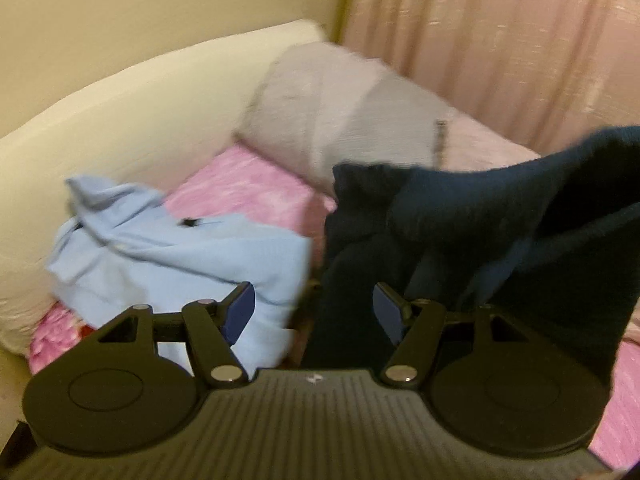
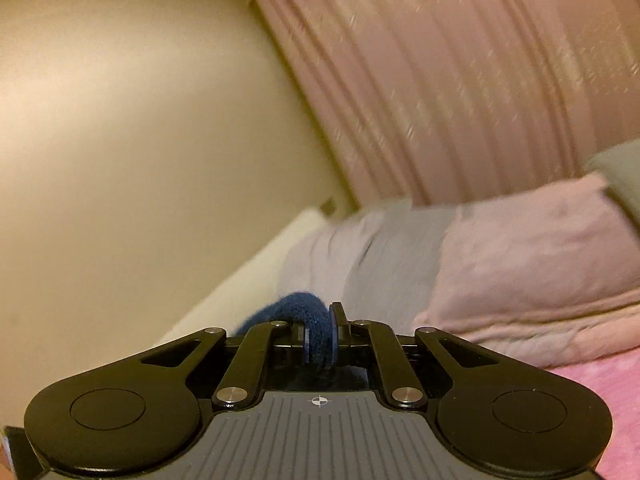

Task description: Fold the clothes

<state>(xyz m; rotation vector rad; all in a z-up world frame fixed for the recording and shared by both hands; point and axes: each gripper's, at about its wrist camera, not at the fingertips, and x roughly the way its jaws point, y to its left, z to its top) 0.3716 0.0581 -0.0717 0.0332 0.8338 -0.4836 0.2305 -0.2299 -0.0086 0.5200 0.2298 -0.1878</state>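
Right tongs (image 2: 319,338): pads pressed together on a bunched roll of the navy knit garment (image 2: 292,312), thick ribbed yarn bulging out to the left of the pinch. Held high, likely so the cloth hangs free and its edges can be found.

Left tongs (image 1: 314,306): spread wide, nothing between the pads, pointed at the hanging navy cloth as if to take a second hold.

In the left view the navy knit garment (image 1: 460,240) drapes down from upper right in heavy, soft folds, clear of the bed (image 1: 240,188) and its pink mottled cover.

Light blue shirt (image 1: 160,256): thin smooth weave, crumpled in a heap against the cream headboard (image 1: 120,120). Grey and pale pink pillow (image 1: 340,120) behind; pink pleated curtain (image 1: 500,40).
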